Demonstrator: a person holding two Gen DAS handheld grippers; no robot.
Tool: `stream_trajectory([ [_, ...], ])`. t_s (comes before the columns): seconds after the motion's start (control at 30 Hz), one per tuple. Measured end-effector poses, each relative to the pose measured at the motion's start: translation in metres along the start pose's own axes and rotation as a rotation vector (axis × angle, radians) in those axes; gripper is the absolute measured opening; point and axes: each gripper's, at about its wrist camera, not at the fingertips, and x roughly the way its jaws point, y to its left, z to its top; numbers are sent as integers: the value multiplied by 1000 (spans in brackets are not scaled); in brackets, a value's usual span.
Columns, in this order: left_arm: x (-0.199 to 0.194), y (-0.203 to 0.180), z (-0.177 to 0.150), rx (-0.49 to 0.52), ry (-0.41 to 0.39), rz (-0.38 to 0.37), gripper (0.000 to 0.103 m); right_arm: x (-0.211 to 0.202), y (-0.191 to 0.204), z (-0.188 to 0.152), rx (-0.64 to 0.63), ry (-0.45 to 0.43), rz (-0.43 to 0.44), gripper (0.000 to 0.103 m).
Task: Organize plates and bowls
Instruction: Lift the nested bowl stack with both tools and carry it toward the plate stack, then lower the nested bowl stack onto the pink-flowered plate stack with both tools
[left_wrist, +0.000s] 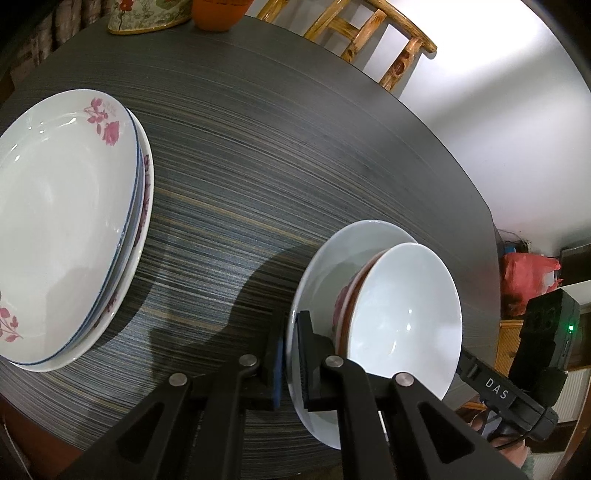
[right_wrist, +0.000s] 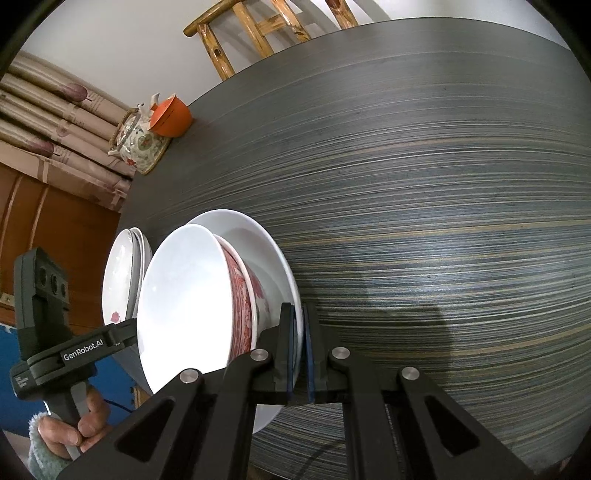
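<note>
Both claws clamped on one plate: left gripper (left_wrist: 291, 363) pinches the near-left rim of the plain white ceramic plate (left_wrist: 325, 266), pads one above and one below the edge; right gripper (right_wrist: 300, 354) does the same on the opposite rim (right_wrist: 284, 273). Jaws nearly shut, only the thin rim between them.

Plate carries two nested bowls: a white glazed bowl (right_wrist: 184, 295) inside a red-and-white patterned bowl (right_wrist: 242, 295). Plate sits at or just above the near edge of the dark striped round table (left_wrist: 295, 147); contact with the tabletop cannot be told.

Handling guess: rigid, brittle glazed ceramic, slick under the pads, fairly heavy with the bowls loaded. Bowls are loose on the plate, so any tilt could slide them off. Rim pinches on opposite sides look like the right hold; keep it level and both hands matched.

Stack of white floral-print plates (left_wrist: 66, 221) lies well apart to the left, likely the destination for plates. Far edge: flowered ceramic teapot (right_wrist: 138, 142) touching an orange cup (right_wrist: 171, 116). Wooden chair (left_wrist: 354, 33) beyond the table.
</note>
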Motion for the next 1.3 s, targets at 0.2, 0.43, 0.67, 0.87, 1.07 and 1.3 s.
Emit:
stream_trajectory([
  [0.2,-3,-3,0,9,-6,4,5,-1,1,1,-4,-5,-4,8],
  [0.43,-7,-4,0,12,-14,4,5,-4,4,3,-12,-14,-9,8],
  [0.67,-13,-3,3,16,-24,0,5,-7,8,5,-18,-24,-9,8],
  [0.87,-24,0,6,23,-42,-7,5,-13,15,8,-35,-34,-11,8],
  [1.07,-44,6,10,22,-75,-12,4,-19,28,15,-58,-49,-9,8],
  [1.3,-71,18,17,10,-115,-1,4,-23,55,28,-97,-57,4,8],
])
